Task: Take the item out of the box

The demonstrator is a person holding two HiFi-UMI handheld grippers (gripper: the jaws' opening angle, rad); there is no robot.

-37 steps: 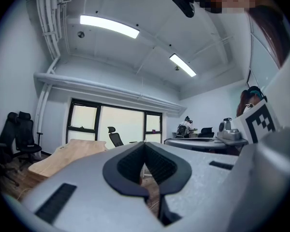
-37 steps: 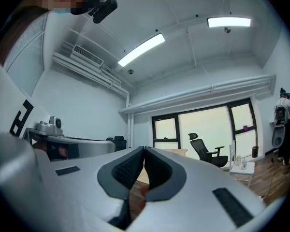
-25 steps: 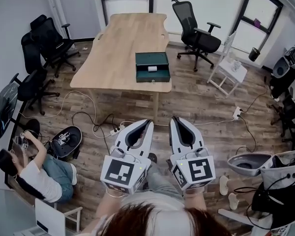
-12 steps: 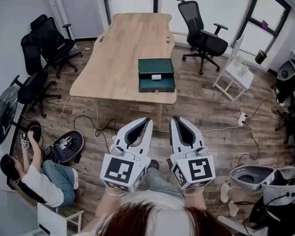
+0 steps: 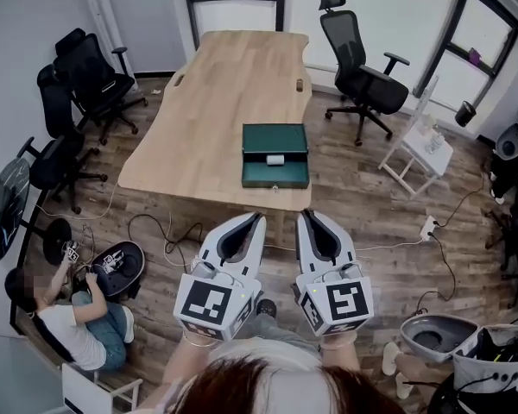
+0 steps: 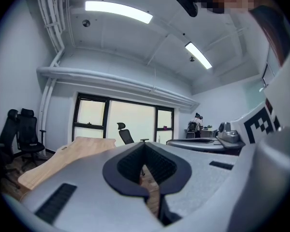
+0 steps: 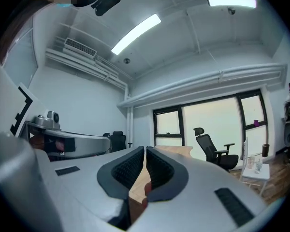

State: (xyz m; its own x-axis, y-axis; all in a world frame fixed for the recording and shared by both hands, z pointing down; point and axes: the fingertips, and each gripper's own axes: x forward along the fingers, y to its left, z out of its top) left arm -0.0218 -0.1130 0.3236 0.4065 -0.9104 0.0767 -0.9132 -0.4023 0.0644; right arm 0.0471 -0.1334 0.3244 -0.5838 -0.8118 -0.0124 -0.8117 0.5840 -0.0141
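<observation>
A dark green box [image 5: 276, 179] lies open near the front edge of the long wooden table [image 5: 216, 93]. A small white item [image 5: 275, 159] rests inside it. My left gripper [image 5: 257, 219] and right gripper [image 5: 304, 214] are held side by side over the floor, short of the table, pointing level towards it. Both have their jaws together with nothing between them. The left gripper view shows its closed tips [image 6: 145, 144] with the tabletop [image 6: 63, 153] beyond. In the right gripper view the box is hidden behind the closed tips [image 7: 145, 150].
Black office chairs stand left of the table [image 5: 86, 67] and behind it on the right [image 5: 363, 76]. A person [image 5: 69, 330] sits on the floor at lower left beside a round device [image 5: 116, 261]. Cables [image 5: 168, 227] run under the table. A white side table [image 5: 419, 149] stands right.
The table and box have come closer and sit lower in the head view. Both grippers keep their pose and stay shut. The person on the floor has shifted.
</observation>
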